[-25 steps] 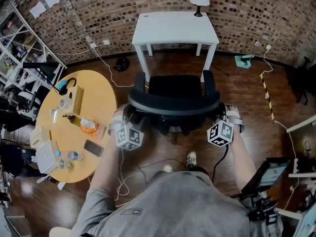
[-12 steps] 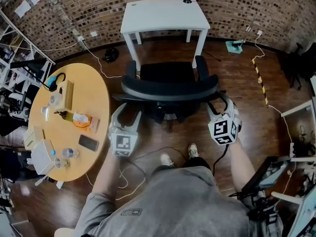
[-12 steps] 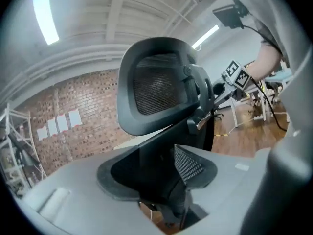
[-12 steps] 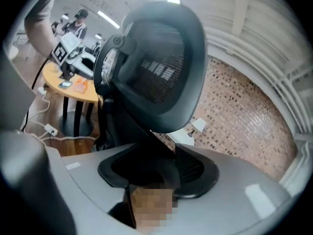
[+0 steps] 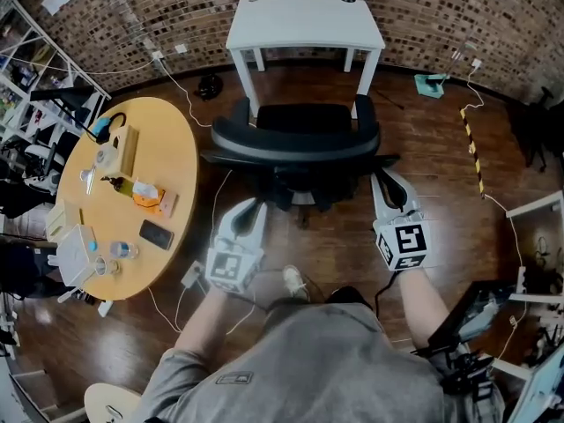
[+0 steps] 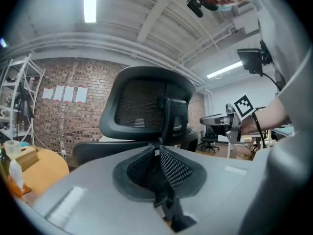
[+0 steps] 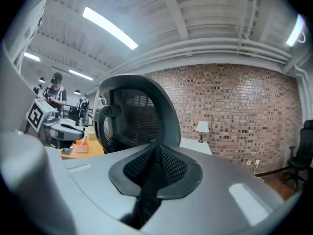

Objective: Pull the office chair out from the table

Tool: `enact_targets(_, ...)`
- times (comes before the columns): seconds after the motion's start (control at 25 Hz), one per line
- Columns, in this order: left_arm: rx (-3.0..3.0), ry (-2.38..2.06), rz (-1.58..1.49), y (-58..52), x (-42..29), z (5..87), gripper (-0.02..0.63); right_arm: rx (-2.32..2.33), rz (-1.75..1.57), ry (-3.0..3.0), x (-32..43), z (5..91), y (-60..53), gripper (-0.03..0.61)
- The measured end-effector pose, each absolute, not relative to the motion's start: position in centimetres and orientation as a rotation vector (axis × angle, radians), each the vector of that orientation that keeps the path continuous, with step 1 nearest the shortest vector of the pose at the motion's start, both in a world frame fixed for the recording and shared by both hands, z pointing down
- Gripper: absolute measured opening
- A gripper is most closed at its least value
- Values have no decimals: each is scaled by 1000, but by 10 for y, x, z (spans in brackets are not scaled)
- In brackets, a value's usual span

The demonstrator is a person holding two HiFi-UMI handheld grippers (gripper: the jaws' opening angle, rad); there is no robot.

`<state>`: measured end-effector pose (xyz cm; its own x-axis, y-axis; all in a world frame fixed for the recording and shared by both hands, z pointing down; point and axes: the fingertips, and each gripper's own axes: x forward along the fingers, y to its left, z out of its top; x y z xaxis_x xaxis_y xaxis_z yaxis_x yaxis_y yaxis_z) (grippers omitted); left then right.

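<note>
Nearest me, my left tongs (image 5: 251, 208) and right tongs (image 5: 385, 180) had just closed, both empty and off the chair (image 5: 295, 144), since the pull looked done to me: it stood on the floor (image 5: 441, 157) beyond them, out from the front edge of the worktop (image 5: 304, 20).

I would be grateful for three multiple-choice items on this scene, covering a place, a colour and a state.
1. The office chair stands: A) in front of the white table; B) in a doorway; C) on a staircase.
2. The round table's top is: A) blue; B) yellow; C) black.
3. The left gripper's jaws are: A) wide apart; B) clamped on the chair; C) together, empty.

1A, the head view shows it facing that table. 2B, its bare top looks yellow. 3C, they have just been closing and nothing lies between them.
</note>
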<state>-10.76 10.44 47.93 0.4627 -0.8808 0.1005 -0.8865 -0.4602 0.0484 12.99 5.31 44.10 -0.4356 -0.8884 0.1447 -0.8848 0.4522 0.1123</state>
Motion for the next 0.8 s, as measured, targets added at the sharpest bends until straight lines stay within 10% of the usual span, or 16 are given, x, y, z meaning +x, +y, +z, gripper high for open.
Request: enact_targets(0.8, 2525, -1671, -131, 198, -26, 418, 2, 1224, -35, -2897, 99, 392, 171, 14)
